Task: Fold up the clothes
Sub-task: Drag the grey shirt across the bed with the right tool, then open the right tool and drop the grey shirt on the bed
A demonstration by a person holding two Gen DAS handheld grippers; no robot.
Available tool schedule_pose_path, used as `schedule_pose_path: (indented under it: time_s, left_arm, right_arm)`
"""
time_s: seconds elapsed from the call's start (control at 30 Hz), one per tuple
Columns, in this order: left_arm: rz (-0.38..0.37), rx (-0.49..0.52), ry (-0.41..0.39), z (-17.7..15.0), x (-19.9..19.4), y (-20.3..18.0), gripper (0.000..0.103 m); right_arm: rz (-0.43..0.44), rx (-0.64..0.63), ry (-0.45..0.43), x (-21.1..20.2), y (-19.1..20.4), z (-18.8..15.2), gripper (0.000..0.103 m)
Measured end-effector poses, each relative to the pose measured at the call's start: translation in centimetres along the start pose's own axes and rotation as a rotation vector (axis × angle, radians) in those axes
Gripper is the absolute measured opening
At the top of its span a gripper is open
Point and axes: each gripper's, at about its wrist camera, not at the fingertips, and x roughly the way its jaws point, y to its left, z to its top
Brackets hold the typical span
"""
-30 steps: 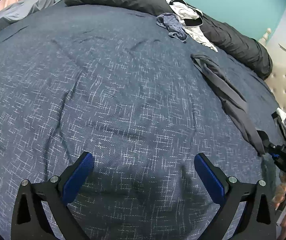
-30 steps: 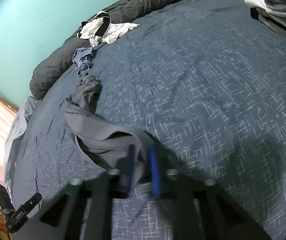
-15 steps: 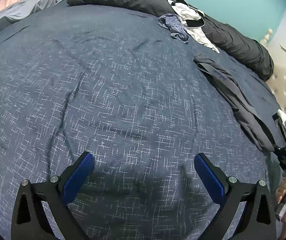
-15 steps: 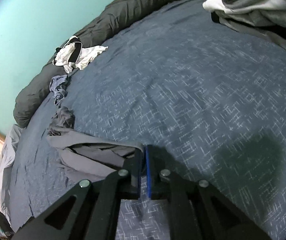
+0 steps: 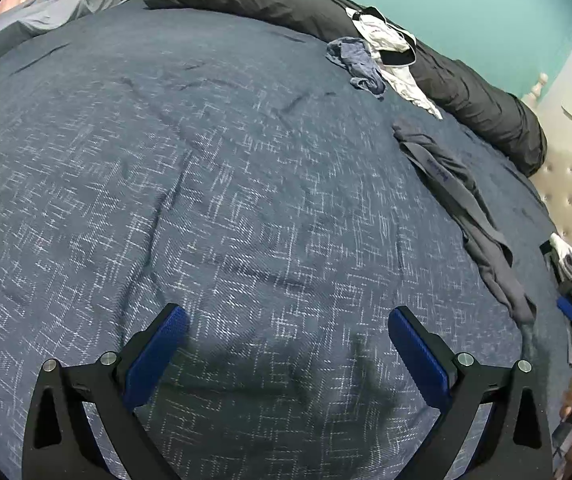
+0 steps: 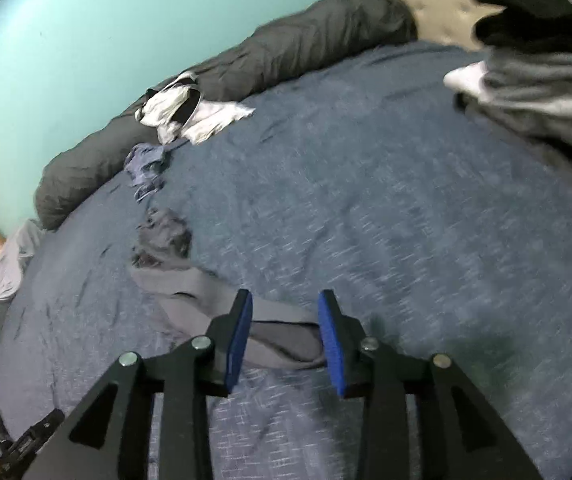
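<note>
Left wrist view: the left gripper (image 5: 288, 354) hangs over the blue bedspread (image 5: 205, 184), jaws spread wide with nothing between them. At right the grey garment (image 5: 462, 216) lies stretched out as a narrow strip, its long axis running from upper middle down toward the right edge. Right wrist view: the right gripper (image 6: 283, 330) has just been opening; its blue pads (image 6: 239, 338) stand apart, the garment's near end lying between them unpinched, the rest trailing toward the upper left.
</note>
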Motion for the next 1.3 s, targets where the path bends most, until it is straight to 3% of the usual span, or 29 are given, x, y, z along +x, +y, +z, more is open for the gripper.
schedule_pose_path:
  time_s: [0.23, 0.33, 0.53, 0.77, 0.83, 0.87, 0.9, 1.0, 1.3]
  left_arm:
    - [-0.002, -0.008, -0.004, 0.3, -0.1, 0.6, 0.103]
    - [0.0, -0.014, -0.002, 0.3, 0.0, 0.8, 0.103]
    - [-0.003, -0.021, 0.01, 0.2, 0.2, 1.2, 0.103]
    - [-0.003, -0.034, 0.01, 0.3, 0.2, 1.6, 0.103]
    - [-0.003, -0.034, 0.011, 0.3, 0.2, 1.6, 0.103]
    - [-0.003, -0.033, 0.012, 0.2, 0.2, 1.5, 0.103]
    - [-0.003, -0.032, 0.013, 0.2, 0.2, 1.5, 0.103]
    - [-0.005, -0.032, 0.013, 0.2, 0.1, 1.4, 0.103]
    - [-0.014, -0.016, -0.001, 0.1, -0.6, 0.8, 0.103]
  right_arm:
    - [0.115, -0.201, 0.129, 5.6, 7.6, 0.6, 0.034]
    - [0.158, -0.336, 0.152, 8.3, 11.8, 0.7, 0.046]
    - [0.106, -0.48, 0.17, 12.9, 15.5, 0.6, 0.047]
    - [0.014, -0.573, 0.185, 16.4, 16.1, 0.4, 0.047]
    - [-0.01, -0.593, 0.175, 16.8, 16.1, 0.4, 0.041]
    - [-0.022, -0.593, 0.171, 16.8, 16.0, 0.6, 0.024]
    - [-0.034, -0.594, 0.168, 16.7, 15.8, 0.7, 0.017]
    - [-0.028, -0.586, 0.159, 16.0, 15.3, 1.3, 0.008]
    - [0.124, -0.593, 0.113, 8.6, 16.1, 2.5, 0.006]
